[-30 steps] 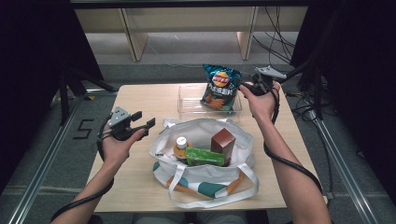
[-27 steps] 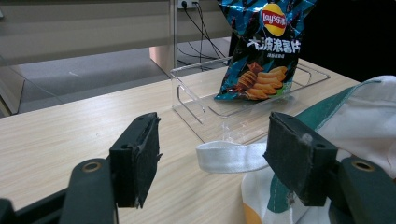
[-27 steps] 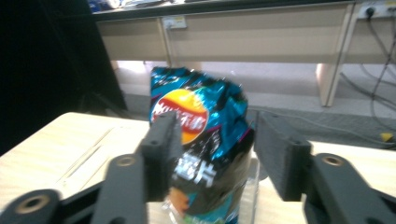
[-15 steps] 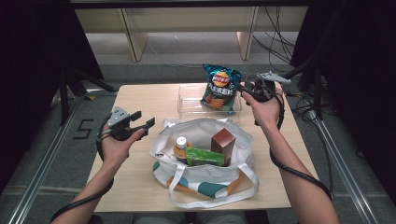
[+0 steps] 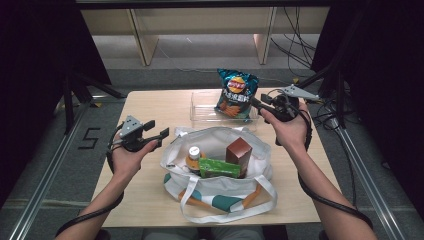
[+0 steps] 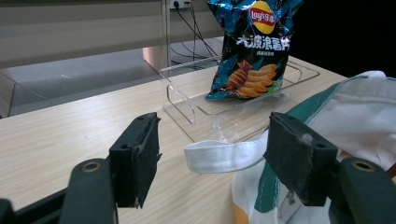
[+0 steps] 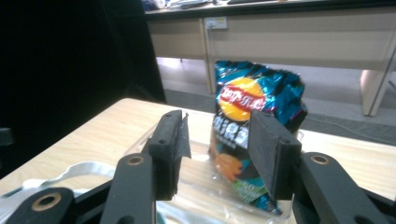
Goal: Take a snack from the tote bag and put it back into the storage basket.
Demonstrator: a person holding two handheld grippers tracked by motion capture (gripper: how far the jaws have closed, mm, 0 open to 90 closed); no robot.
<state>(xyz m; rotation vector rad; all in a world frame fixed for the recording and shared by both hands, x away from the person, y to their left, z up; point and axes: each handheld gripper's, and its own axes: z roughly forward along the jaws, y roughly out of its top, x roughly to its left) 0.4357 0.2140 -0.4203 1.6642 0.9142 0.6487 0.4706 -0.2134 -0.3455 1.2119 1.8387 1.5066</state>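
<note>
At the far edge of the bench [image 5: 150,107], toward its right corner, the chips bag [image 5: 236,93] stands upright in the clear tray [image 5: 200,111], and we read the step in hand as moving groceries between this tray and the white tote bag [image 5: 220,192], which lies at the near edge with a bottle [image 5: 193,156], a green box [image 5: 219,168] and a brown carton [image 5: 238,151] inside. Our right gripper [image 5: 255,102] is just beside the chips bag on its right; its fingers [image 7: 266,149] have just been opening a little and stand apart, with no pad pressing on the foil, so nothing is held. Our left gripper [image 5: 159,129] waits near the left side of the tote, fingers [image 6: 135,156] wide open and empty, with the white strap [image 6: 224,156] beyond them. Next, we think, the right gripper must either take the chips bag by its side or go to the tote for another thing; we cannot tell which.
</note>
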